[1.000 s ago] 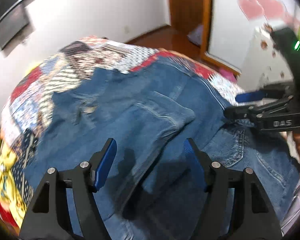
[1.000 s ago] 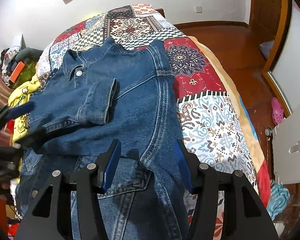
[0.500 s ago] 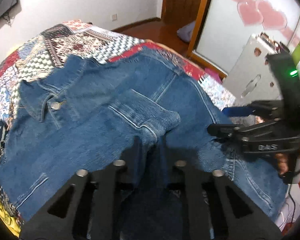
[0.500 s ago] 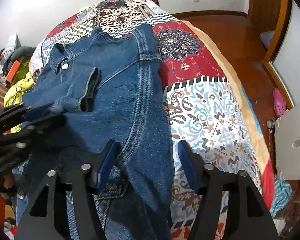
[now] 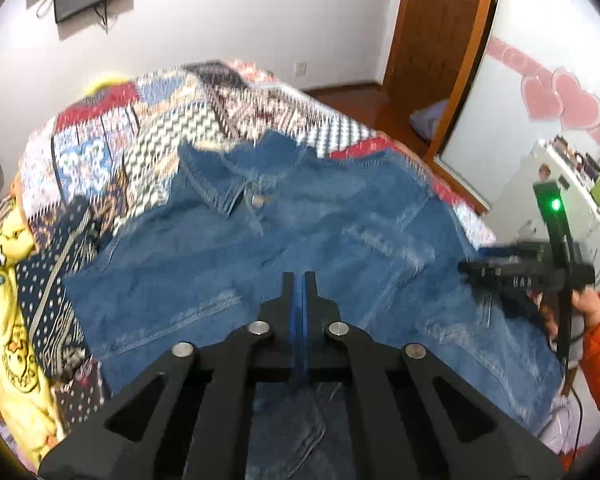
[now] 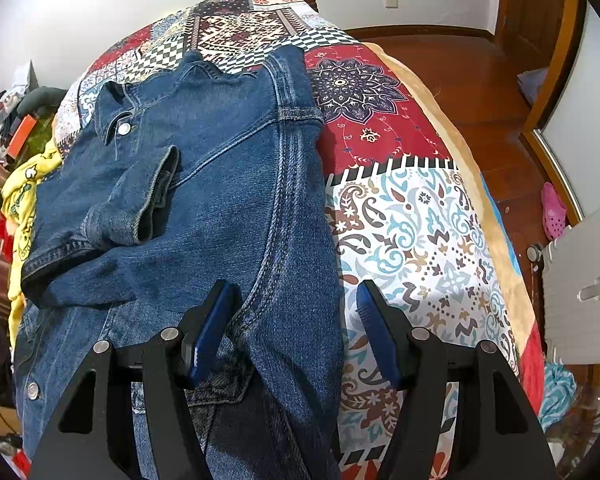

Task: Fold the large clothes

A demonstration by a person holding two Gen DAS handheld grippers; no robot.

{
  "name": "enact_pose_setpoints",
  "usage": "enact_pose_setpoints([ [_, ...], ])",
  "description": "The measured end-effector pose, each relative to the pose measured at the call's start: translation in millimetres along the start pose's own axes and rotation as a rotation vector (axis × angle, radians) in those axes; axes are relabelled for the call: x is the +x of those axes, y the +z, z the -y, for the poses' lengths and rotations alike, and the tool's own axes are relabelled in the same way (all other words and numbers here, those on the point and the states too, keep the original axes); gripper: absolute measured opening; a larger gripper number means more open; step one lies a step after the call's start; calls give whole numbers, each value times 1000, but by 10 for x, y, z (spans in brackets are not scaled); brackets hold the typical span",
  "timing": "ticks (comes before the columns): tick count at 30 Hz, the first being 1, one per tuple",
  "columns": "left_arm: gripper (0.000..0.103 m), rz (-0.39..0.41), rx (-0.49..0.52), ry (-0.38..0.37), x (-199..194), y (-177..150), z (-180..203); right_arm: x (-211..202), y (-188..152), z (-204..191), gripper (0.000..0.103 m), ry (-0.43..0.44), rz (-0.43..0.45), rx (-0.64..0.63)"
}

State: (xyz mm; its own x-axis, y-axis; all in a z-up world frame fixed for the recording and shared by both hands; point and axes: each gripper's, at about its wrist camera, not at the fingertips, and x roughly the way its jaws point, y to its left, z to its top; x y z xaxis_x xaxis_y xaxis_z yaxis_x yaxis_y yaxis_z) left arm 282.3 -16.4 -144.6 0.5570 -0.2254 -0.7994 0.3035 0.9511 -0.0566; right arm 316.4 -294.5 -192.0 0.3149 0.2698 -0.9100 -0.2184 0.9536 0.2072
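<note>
A blue denim jacket (image 5: 320, 240) lies spread on the patchwork quilt (image 5: 148, 140), collar toward the far end. In the right wrist view the jacket (image 6: 220, 184) has one sleeve folded across its front, cuff (image 6: 140, 220) near the middle. My left gripper (image 5: 299, 280) is shut with nothing visibly between its fingers, held above the jacket's near part. My right gripper (image 6: 296, 312) is open, straddling the jacket's right side seam near the hem; it also shows at the right in the left wrist view (image 5: 484, 260).
The quilt (image 6: 400, 200) covers the bed; its right edge drops to a wooden floor (image 6: 480, 88). Yellow clothing (image 5: 16, 320) is piled at the left. A white cabinet (image 5: 556, 200) stands at the right, a pink shoe (image 6: 554, 210) on the floor.
My left gripper closed, then lifted away from the sleeve, which now lies folded across the jacket. My right gripper stayed open over the side seam.
</note>
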Motion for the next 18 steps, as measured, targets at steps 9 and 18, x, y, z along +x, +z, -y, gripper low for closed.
enact_pose_setpoints([
  [9, 53, -55, 164, 22, 227, -79, 473, -75, -1, -33, 60, 8, -1, 31],
  [18, 53, -166, 305, 64, 917, 23, 914, -67, 98, -58, 61, -23, 18, 0],
])
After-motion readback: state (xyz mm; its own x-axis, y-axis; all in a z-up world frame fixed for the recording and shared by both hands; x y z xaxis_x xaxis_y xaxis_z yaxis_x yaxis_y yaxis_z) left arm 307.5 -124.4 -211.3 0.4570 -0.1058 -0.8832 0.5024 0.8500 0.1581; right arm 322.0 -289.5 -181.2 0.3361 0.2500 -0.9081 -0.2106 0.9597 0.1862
